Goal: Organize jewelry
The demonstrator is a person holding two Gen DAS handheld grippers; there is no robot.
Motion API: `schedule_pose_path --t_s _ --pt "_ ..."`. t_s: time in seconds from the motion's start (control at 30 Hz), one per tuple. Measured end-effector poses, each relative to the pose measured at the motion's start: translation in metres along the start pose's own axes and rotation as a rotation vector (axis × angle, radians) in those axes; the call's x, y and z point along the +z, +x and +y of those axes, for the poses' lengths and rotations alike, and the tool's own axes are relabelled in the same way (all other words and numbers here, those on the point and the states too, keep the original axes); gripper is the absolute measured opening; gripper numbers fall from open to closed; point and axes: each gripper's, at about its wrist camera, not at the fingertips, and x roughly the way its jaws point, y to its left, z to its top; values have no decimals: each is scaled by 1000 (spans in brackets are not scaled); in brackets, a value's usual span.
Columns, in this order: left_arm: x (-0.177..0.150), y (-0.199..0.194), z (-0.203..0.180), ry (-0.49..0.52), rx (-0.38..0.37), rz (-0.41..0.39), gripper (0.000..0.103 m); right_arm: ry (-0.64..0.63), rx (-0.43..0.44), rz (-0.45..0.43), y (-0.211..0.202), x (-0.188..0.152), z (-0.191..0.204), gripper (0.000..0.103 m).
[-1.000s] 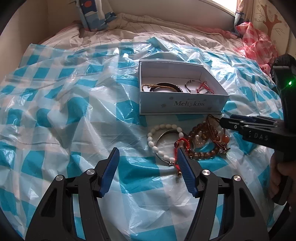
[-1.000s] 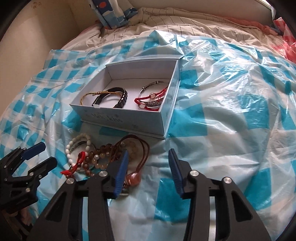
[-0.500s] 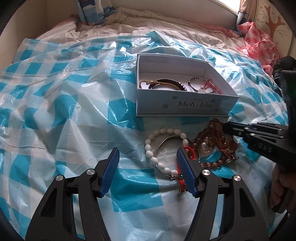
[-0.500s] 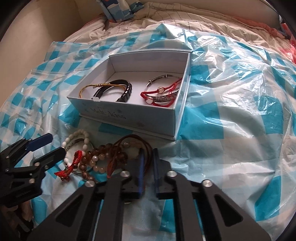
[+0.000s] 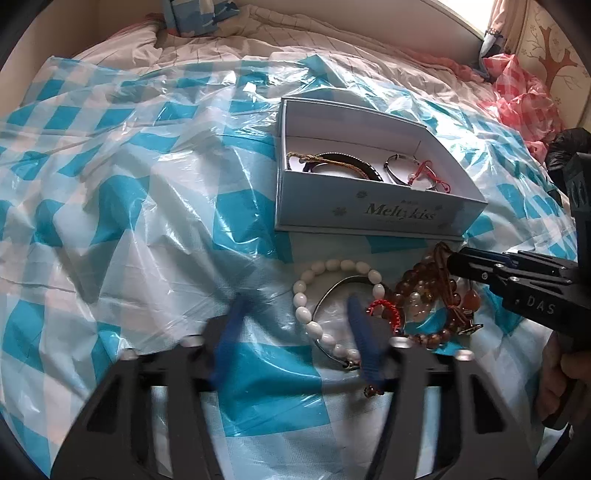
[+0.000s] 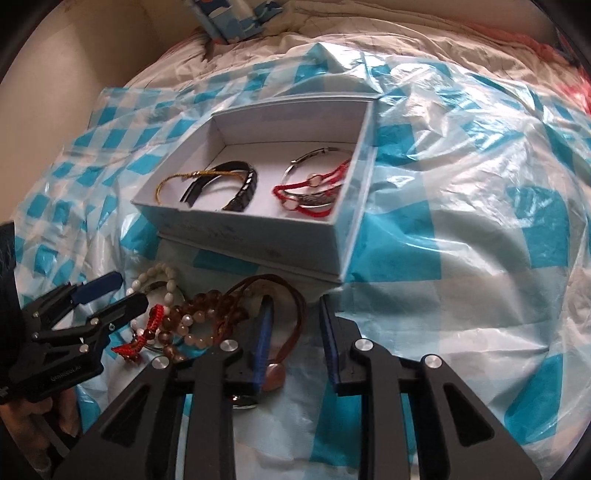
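A pale blue open box (image 5: 376, 216) (image 6: 258, 240) holds a gold cord bracelet, a black bracelet (image 6: 240, 184), a silver bangle and a red cord bracelet (image 6: 314, 184). In front of it lies a pile: a white bead bracelet (image 5: 306, 317) (image 6: 159, 280), a silver bangle, a red cord bracelet (image 5: 388, 314) (image 6: 147, 328), brown bead bracelets (image 5: 424, 291) (image 6: 195, 314) and a brown cord necklace with a stone pendant (image 6: 284, 325). My left gripper (image 5: 295, 332) (image 6: 110, 295) is open beside the white beads. My right gripper (image 6: 295, 332) (image 5: 458, 258) is open, its left finger over the brown cord.
A blue-and-white checked plastic sheet (image 5: 129, 221) (image 6: 461, 240) covers the bed. A crumpled red checked bag (image 5: 517, 85) lies at the far right. A blue patterned pillow (image 6: 236, 18) sits at the head of the bed, by the wall.
My right gripper closed half a second ago near the brown cord and has now opened again. My left gripper has closed in slightly and shifted toward the pile; it is blurred by motion.
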Motion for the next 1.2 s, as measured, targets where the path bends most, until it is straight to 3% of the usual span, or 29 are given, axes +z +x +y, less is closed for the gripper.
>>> schedule_pose_path --t_s 0.13,0.3,0.53,0.57,0.63,0.83,0.97,1.0,1.07,1.13,1.2 --pt "0 -3 -1 19 -7 0 17 4 -13 -1 -3 1 -4 7" --pt "1 -16 -2 30 -32 -20 7 -6 -24 -16 -14 -2 -7 5" --pt "-3 -20 -1 11 -44 -12 8 26 -26 -33 -26 -6 -19 7" --pt "-4 -18 0 4 -45 -8 8 37 -9 -24 -24 -6 -20 19" --pt "-5 -15 1 -4 -50 -2 12 37 -12 -26 -22 -7 -18 36" --pt "-4 -7 3 -30 -31 -1 32 4 -38 -26 -13 -3 -10 36" --pt "-3 -1 5 -38 -25 4 35 -51 -90 -10 -2 -2 -3 35" --pt "-3 0 4 -28 -21 4 35 -74 -108 -10 0 -3 0 34" --pt "-3 1 -3 18 -3 4 32 -129 -140 -8 3 -4 8 20" --pt "-3 0 -11 72 9 3 16 -167 -144 1 5 -5 13 7" --pt "-2 -5 -15 99 8 -6 7 -182 -143 5 3 -6 13 3"
